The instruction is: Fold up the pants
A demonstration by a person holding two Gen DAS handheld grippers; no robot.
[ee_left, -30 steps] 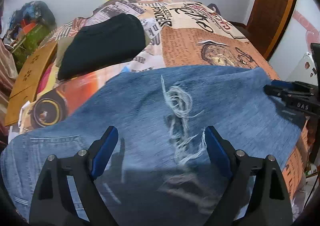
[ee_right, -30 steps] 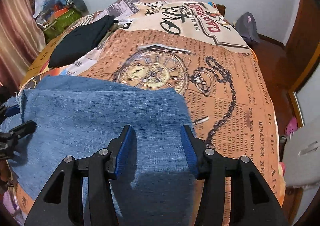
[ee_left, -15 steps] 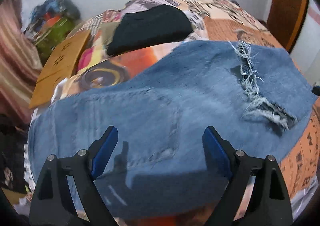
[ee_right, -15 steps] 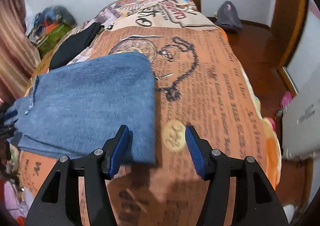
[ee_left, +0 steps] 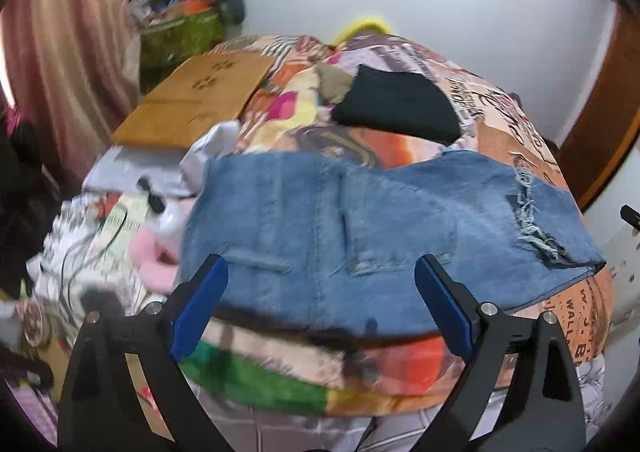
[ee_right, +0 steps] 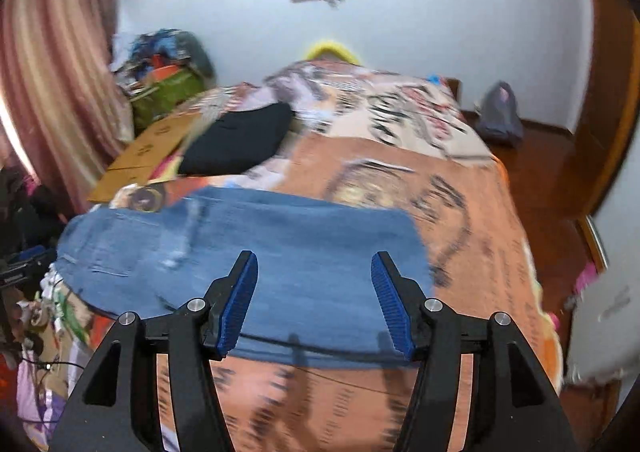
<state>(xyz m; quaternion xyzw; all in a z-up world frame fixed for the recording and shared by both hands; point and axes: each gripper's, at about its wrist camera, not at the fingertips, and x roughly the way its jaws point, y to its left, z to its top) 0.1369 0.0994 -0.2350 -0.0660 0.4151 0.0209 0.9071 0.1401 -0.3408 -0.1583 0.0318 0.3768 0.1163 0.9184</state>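
Blue denim pants (ee_left: 360,220) lie folded across the near end of a bed with a printed orange cover (ee_left: 576,316); a frayed rip (ee_left: 532,220) shows toward their right end. My left gripper (ee_left: 320,292) hangs above the waist end, jaws opening wide, nothing between them. In the right wrist view the same pants (ee_right: 280,252) spread below my right gripper (ee_right: 314,292), whose blue pads are apart and empty over the leg end. The left gripper's tip (ee_right: 24,264) shows at the far left edge there.
A folded black garment (ee_left: 396,108) lies farther up the bed, beside a brown cardboard sheet (ee_left: 200,96). Clutter, cables and a pink soft toy (ee_left: 156,252) crowd the floor at left. Curtain (ee_right: 48,72) on the left, wooden door (ee_right: 608,92) on the right.
Both grippers have pulled back and risen from the pants. The left one swung left from the ripped leg toward the waist end. The right one's jaws widened.
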